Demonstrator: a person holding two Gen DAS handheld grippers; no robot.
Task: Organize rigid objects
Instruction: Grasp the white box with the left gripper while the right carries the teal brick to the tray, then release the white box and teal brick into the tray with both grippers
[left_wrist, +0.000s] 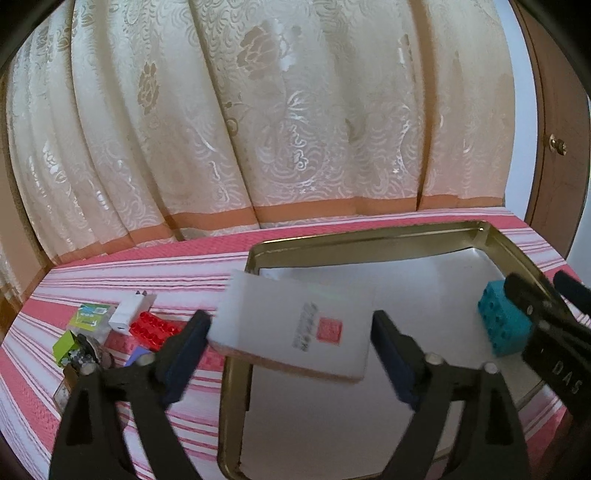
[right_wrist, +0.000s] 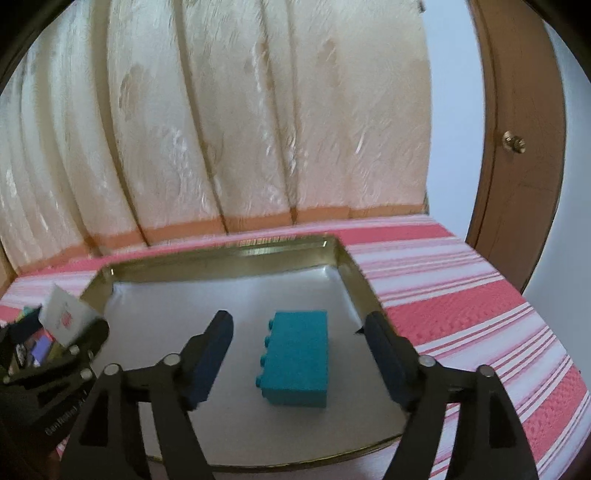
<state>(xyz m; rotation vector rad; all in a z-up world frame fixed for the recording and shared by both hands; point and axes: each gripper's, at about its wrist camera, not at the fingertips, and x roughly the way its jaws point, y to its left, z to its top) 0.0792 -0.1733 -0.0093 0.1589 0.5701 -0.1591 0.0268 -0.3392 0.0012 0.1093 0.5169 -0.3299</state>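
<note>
Both grippers stand spread: left gripper (left_wrist: 291, 343) flanks a tilted white box (left_wrist: 295, 325) over the tin tray's rim (left_wrist: 236, 387), right gripper (right_wrist: 299, 354) straddles a teal brick (right_wrist: 297, 358) lying inside, red brick (left_wrist: 153, 328) and white charger (left_wrist: 129, 314) cluttering the striped cloth (left_wrist: 110, 273) beside.

The left gripper (left_wrist: 291, 336) stands with its jaws wide apart, a white box (left_wrist: 295, 325) with a red stamp between them, blurred, tilted over the near left rim of the gold tin tray (left_wrist: 369, 240); neither pad visibly presses it. A teal brick (left_wrist: 504, 325) sits at the tray's right edge beside the right gripper (left_wrist: 546, 306). A white charger (left_wrist: 129, 314) and red brick (left_wrist: 151, 328) lie near the bed's left edge
</note>
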